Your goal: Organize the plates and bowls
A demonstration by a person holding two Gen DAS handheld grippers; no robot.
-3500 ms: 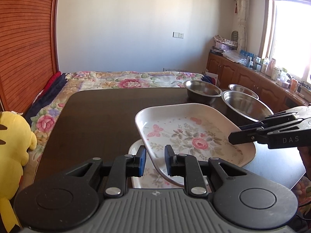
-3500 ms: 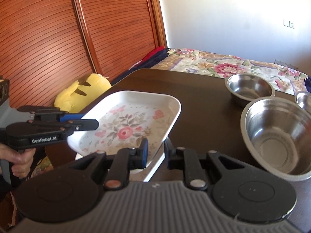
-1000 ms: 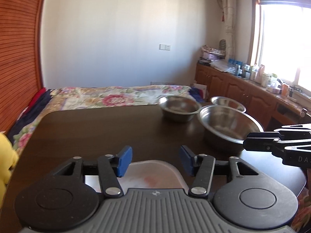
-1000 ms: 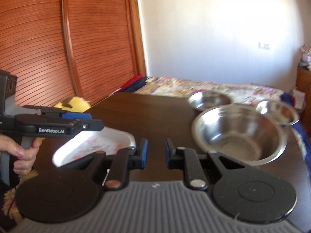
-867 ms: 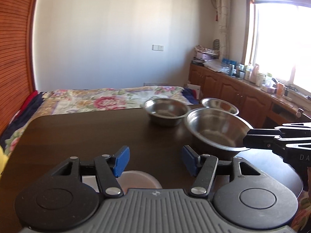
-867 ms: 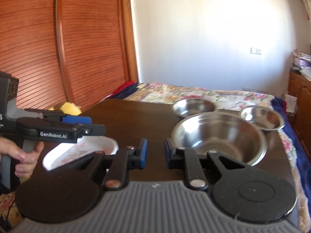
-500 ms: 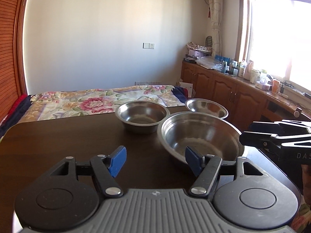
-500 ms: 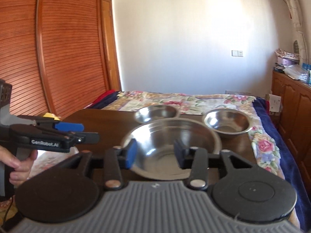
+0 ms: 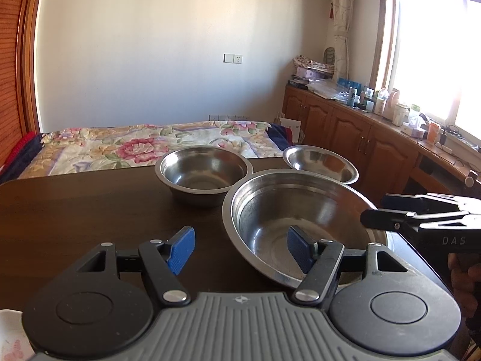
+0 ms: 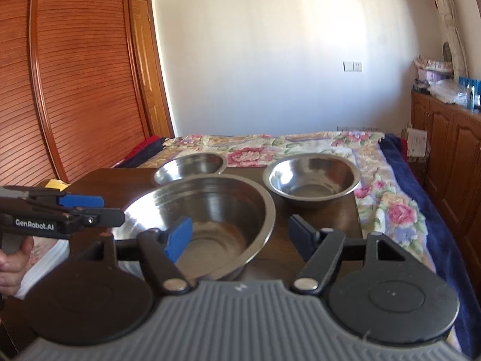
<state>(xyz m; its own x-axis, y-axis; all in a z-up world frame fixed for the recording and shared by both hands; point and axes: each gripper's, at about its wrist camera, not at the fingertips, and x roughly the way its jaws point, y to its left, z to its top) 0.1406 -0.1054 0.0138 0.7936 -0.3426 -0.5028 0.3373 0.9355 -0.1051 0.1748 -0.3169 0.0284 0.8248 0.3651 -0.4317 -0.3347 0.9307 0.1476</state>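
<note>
A: left side first?
B: floral plate (image 9: pixel 12 343) at bottom-left corner of left wrist view, mostly cut off, on the dark table (image 9: pixel 75 210); right wrist view shows it behind the left gripper body

A: left gripper?
B: left gripper (image 9: pixel 240 248) spread, nothing pinched; near rim of the large steel bowl (image 9: pixel 297 225) sits between the pads, right pad over the bowl's inside, left pad over bare table

A: right gripper?
B: right gripper (image 10: pixel 240 234) jaws opening, nothing pressed; same large bowl's right rim lies between them, left pad over the bowl's inside, right pad outside it over the table

A: other bowls?
B: medium steel bowl (image 9: pixel 204 171) behind-left of the big one, small steel bowl (image 9: pixel 320 164) behind-right at table edge, both clear of both grippers

A: beyond?
B: floral bedspread (image 9: pixel 135 147)
</note>
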